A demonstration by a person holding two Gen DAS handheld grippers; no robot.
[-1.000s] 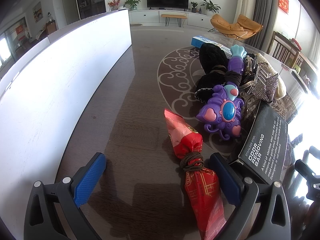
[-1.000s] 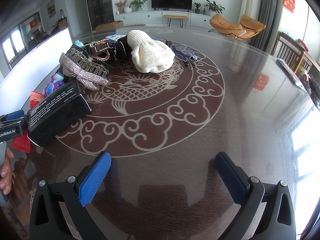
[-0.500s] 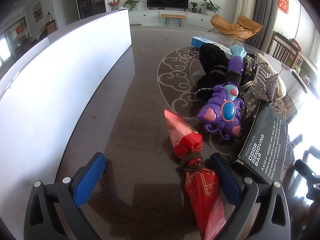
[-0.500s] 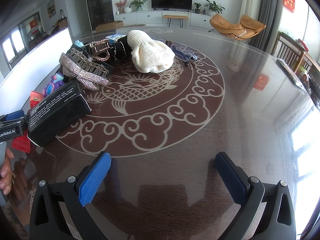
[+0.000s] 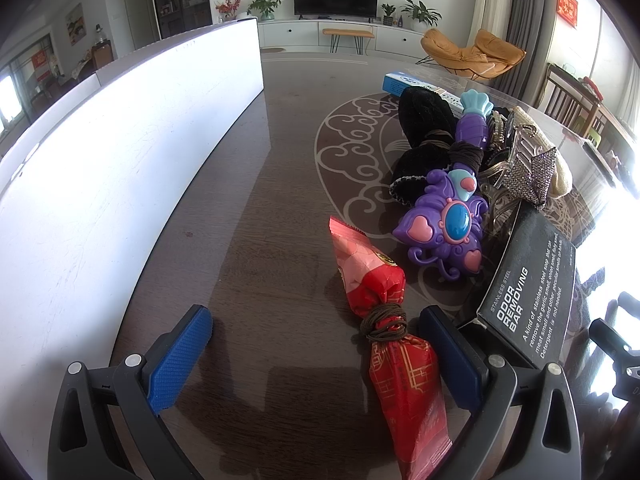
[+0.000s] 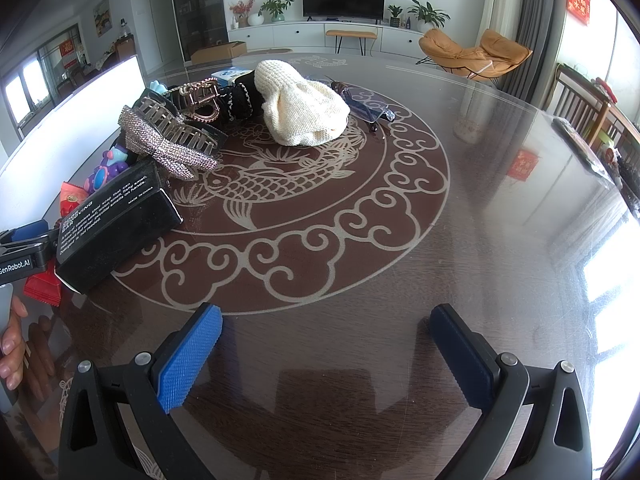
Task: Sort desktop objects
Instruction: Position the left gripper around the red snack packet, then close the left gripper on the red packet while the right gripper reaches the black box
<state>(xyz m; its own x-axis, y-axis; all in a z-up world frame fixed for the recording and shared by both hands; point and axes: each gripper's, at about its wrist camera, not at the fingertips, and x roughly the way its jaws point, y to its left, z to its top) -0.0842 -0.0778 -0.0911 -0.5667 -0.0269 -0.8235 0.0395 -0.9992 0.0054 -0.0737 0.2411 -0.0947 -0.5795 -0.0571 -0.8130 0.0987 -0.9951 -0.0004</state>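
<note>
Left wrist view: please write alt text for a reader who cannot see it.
The open left gripper sits low over a dark wooden table, with a red snack packet tied with a brown band lying between its fingers, close to the right one. Beyond lie a purple toy wand, a black box printed ODOR REMOVING BAR, and hair clips; a white panel runs along the left.

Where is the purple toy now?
In the left wrist view, the purple toy lies right of centre, between the red packet and the black box.

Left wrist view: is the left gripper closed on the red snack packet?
No. The left gripper stands wide open, and the red snack packet lies on the table between its pads, close to one of them.
</note>
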